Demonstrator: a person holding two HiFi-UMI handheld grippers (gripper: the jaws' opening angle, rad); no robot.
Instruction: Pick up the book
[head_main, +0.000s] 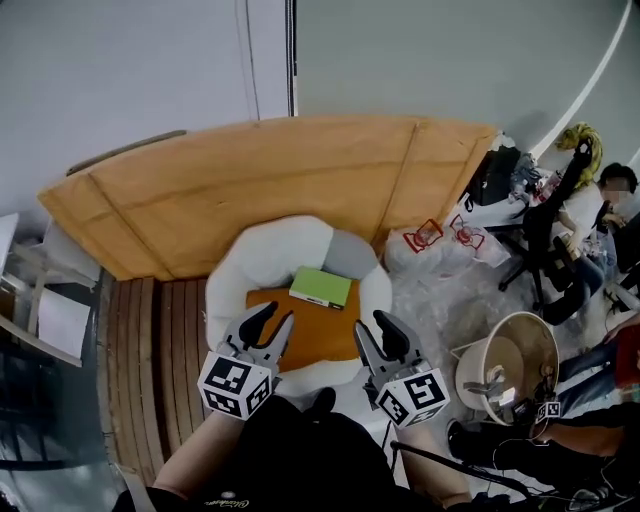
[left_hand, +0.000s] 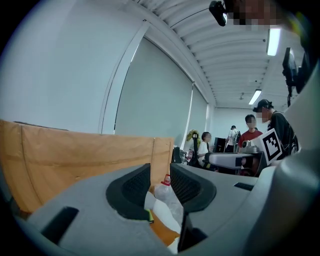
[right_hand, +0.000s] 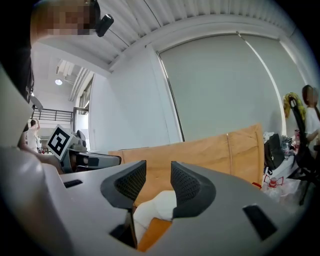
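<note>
Left tongs and right tongs, both closed and empty, hover near the green book on an orange seat.

An open workspace is shown. Office chairs and seated people are seen; strip lights are mounted overhead.

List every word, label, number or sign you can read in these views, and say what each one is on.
No text can be read in any view.
Green book: no title legible on its cover.
White plastic bags: red print, too small to read.
Marker cubes: black-and-white square patterns, no letters.
Dark garment: pale print at the bottom edge, too blurred to read.
</note>
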